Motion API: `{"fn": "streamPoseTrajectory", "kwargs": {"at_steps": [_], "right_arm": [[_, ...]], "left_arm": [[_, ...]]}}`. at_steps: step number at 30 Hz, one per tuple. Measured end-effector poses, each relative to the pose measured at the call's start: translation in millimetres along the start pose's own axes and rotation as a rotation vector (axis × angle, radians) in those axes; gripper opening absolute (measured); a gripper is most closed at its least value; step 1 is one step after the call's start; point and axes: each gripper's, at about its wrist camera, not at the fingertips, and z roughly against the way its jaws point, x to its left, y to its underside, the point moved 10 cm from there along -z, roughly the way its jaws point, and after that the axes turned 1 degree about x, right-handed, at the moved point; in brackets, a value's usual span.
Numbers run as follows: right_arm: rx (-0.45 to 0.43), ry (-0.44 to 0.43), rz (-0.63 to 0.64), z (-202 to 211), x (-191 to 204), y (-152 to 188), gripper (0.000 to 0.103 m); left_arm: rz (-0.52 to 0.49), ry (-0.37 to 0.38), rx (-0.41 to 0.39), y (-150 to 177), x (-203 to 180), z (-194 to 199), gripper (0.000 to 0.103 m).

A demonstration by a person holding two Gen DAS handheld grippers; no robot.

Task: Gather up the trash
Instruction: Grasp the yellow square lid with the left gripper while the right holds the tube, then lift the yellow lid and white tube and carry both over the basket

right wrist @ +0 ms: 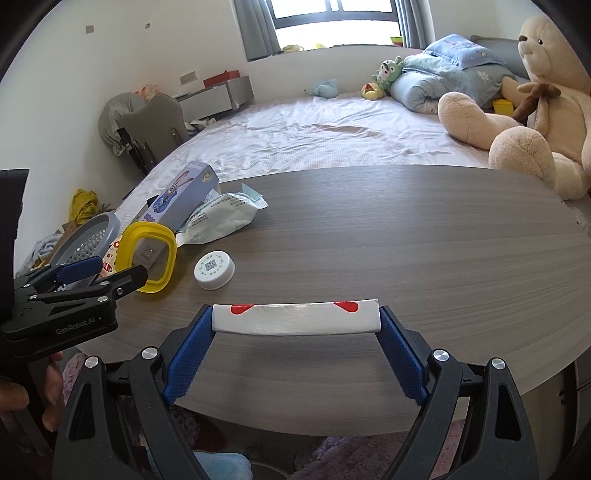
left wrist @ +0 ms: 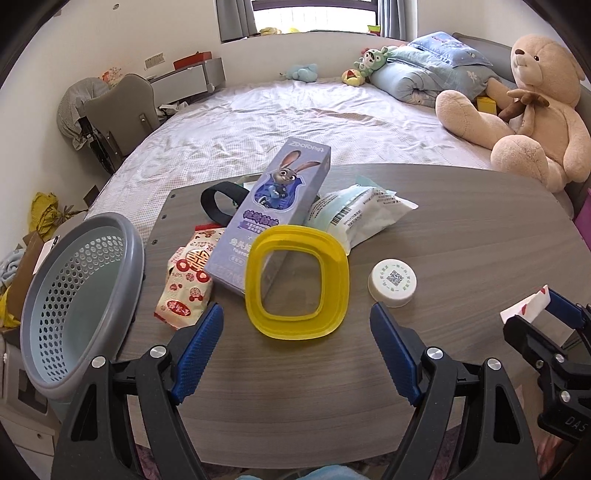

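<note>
claws are working low over the bench: right claw is clamping a white wrapper, left claw is gaping empty. beyond are lying a yellow lid, a white cap, then the basket at bench's left edge.

A grey wood-grain table stands nearest, its far edge against a wide bed with a pale, creased sheet. At twelve o'clock, daylight floods through a window with grey curtains in a white wall. At two o'clock a big teddy bear sits by a blue pillow and a rolled quilt. At ten o'clock a grey chair stands before a cluttered desk.
</note>
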Motion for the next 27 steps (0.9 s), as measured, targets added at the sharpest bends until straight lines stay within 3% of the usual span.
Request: {"fn": "streamPoseTrajectory", "kwargs": {"at_steps": [9, 22, 25, 27], "right_arm": [[0.005, -0.021, -0.048, -1.4, -19.2, 3.0, 0.085], [-0.001, -0.027, -0.057, 1.1, -22.2, -1.2, 0.085], [-0.007, -0.022, -0.054, 4.5, -22.1, -2.1, 0.085], [-0.005, -0.020, -0.051, 4.7, -20.7, -1.9, 0.085]], "left_arm": [[0.006, -0.058, 0.054, 2.3, 0.5, -27.9, 0.078], [0.010, -0.089, 0.041, -9.4, -0.2, -43.1, 0.078], [0.011, -0.084, 0.031, -10.3, -0.9, -41.1, 0.068], [0.012, -0.070, 0.034, -9.4, -1.5, -40.3, 0.068]]}}
